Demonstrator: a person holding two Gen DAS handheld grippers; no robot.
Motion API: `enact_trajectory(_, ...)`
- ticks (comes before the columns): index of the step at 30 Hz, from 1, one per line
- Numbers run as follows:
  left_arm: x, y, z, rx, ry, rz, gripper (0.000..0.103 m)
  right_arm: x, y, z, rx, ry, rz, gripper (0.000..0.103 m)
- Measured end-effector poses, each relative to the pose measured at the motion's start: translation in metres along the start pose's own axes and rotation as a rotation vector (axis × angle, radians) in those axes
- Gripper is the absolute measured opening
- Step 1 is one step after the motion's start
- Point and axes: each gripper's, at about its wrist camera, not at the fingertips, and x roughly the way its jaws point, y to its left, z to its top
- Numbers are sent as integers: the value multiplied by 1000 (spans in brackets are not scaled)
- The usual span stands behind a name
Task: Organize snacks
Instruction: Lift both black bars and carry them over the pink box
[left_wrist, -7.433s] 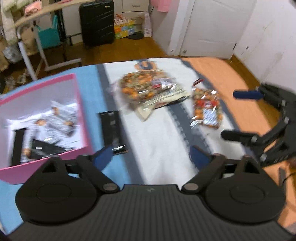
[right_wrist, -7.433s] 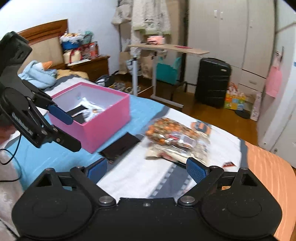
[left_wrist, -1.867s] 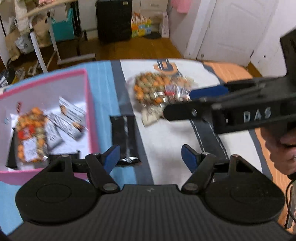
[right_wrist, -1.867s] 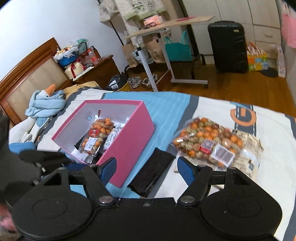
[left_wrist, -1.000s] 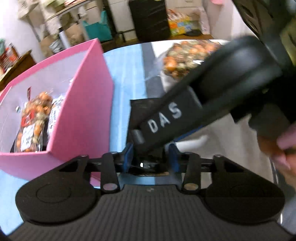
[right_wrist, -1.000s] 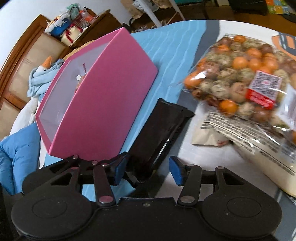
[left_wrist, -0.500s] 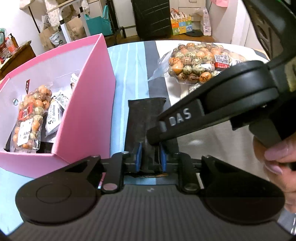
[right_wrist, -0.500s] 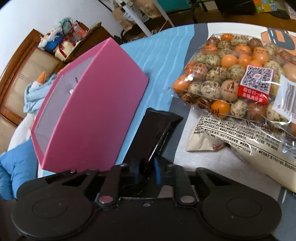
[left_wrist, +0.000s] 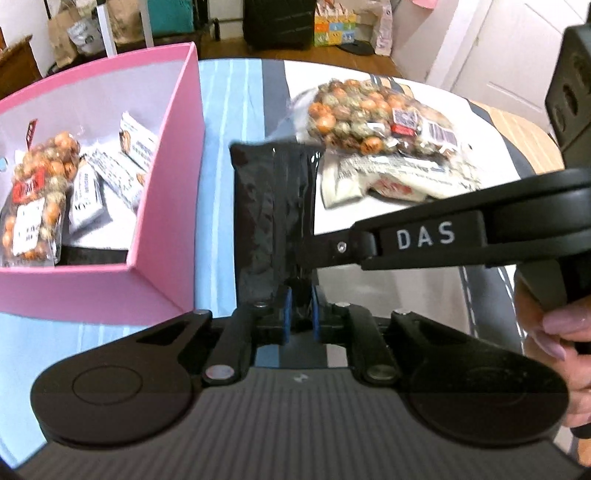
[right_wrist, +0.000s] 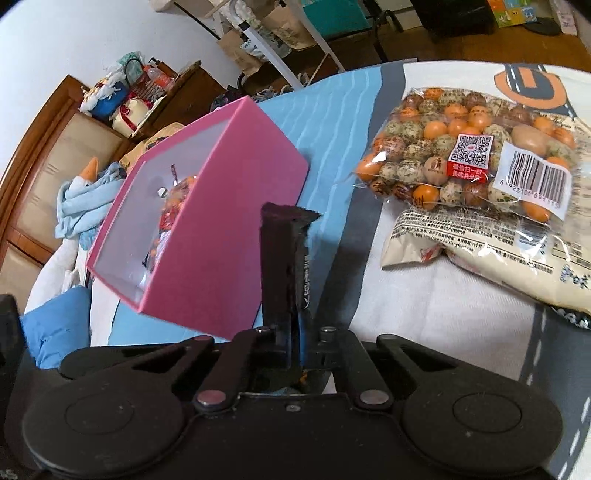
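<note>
**A:** Between both sets of fingers: the black snack packet (left_wrist: 275, 206). Left gripper (left_wrist: 299, 319) is clamped on its near end, blue pads (left_wrist: 286, 314) nearly together with the wrapper pinched between them.

**B:** And the right gripper (right_wrist: 295, 343)?

**A:** Same packet (right_wrist: 282, 266), same story: jaws drawn narrow and clamped on the near end, packet sticking up and away from the fingers, far edge ragged. So both grippers are closed on one packet (seen from two sides).

**B:** Where's that relative to the box?

**A:** Just right of the pink box (left_wrist: 173, 155) in the left wrist view, beside its side wall, not over the opening. Looks lifted off the bedspread (left_wrist: 221, 110); can't tell if the far end touches anything.

**B:** Pose?

**A:** Right gripper's arm comes in from the right across the left view, roughly level, "DAS" label (left_wrist: 424, 234) facing the camera; the right hand (left_wrist: 554, 343) wraps the handle at the frame's right edge, fingers curled.

**B:** Other snacks?

**A:** Inside the box: a small bag of speckled eggs (left_wrist: 31, 199) plus white wrapped bars (left_wrist: 110, 173). Outside, right of the packet: a big bag of speckled eggs (right_wrist: 469, 155) lying on top of a cream-coloured bag (right_wrist: 480, 254).
</note>
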Motion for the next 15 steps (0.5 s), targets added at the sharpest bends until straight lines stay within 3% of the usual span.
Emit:
enact_trajectory(7, -5, -3, -5, 12, 25, -73, 10, -14, 7, -6, 9, -12, -56, 6)
enact_trajectory(11, -6, -7, -5, 42, 20, -112, 16, -25, 3, -11, 19, -18, -72, 6)
enact_trajectory(13, -2, -11, -4, 69, 7, -111, 23, -25, 1, -10, 28, -14, -84, 6)
enact_trajectory(15, 2, -11, -3, 89, -2, -112, 49, -22, -2, -9, 36, -19, -106, 6)
